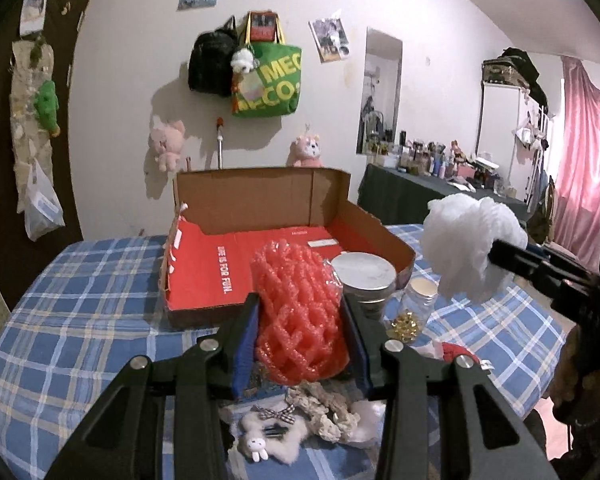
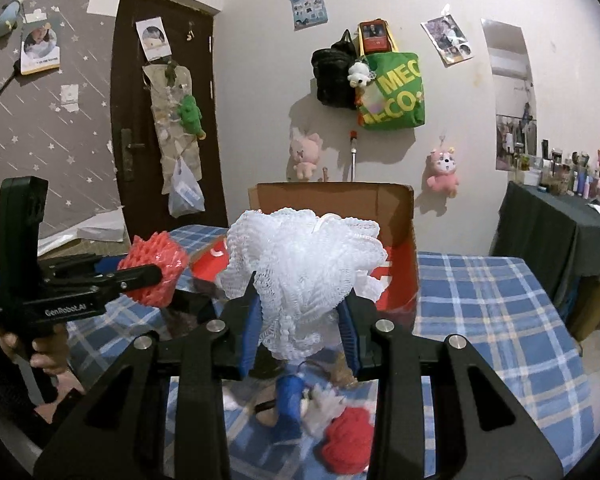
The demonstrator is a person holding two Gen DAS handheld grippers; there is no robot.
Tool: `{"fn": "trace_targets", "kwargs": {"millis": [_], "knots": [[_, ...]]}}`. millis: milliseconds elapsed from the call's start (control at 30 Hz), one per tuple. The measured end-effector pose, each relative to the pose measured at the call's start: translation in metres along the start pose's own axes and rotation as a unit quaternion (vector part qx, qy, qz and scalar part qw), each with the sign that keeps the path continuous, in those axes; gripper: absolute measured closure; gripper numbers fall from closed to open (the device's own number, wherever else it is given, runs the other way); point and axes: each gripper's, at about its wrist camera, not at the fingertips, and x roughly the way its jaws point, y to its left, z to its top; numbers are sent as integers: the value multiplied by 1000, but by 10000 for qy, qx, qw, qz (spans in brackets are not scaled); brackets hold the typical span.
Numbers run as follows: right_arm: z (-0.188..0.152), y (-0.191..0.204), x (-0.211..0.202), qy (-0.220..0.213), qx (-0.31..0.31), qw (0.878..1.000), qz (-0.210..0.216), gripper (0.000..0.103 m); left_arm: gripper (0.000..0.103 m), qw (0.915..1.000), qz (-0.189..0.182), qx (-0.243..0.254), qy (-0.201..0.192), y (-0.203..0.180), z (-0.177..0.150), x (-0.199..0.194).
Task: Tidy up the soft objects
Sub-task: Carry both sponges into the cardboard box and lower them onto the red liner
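The red foam net sleeve (image 1: 300,312) sat pinched between the blue pads of the left gripper (image 1: 302,344), whose jaws stood partly closed and pressed into its sides, held above the blue plaid tablecloth (image 1: 92,320). The white mesh bath pouf (image 2: 300,276) was clamped the same way in the right gripper (image 2: 300,332), its ruffles bulging past the narrowed jaws. In the left wrist view the pouf hung at three o'clock from the sleeve, well apart from it.

Beyond both, at twelve o'clock, lay an open cardboard box (image 1: 260,196) with a red inner floor. A round metal tin (image 1: 364,276) stood just beside the box at the sleeve's two o'clock, next to a small glass jar (image 1: 414,308) of gold pieces. Below the grippers, at six o'clock, lay a fluffy white bunny hair clip (image 1: 260,436), and a red knitted item (image 2: 348,440) lay near it.
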Motion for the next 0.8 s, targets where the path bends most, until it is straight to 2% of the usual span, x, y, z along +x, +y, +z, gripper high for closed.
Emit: {"fn": "trace_targets", "kwargs": {"millis": [133,367,700,800], "knots": [[8,-9,8,57,-44,10000,-3,71,61,9999,48,48,112,8,8,8],[20,-19,23,187,-133,9997,39,71,61,9995,-82,153,276,22,28,22],[43,-38,64,611,-143,9974,360,71,61,9947,-594,286,787,35,58,59],[54,-44,83,778,-242,9958,409,71,61,9932,-620,343,929,39,67,74]]}}
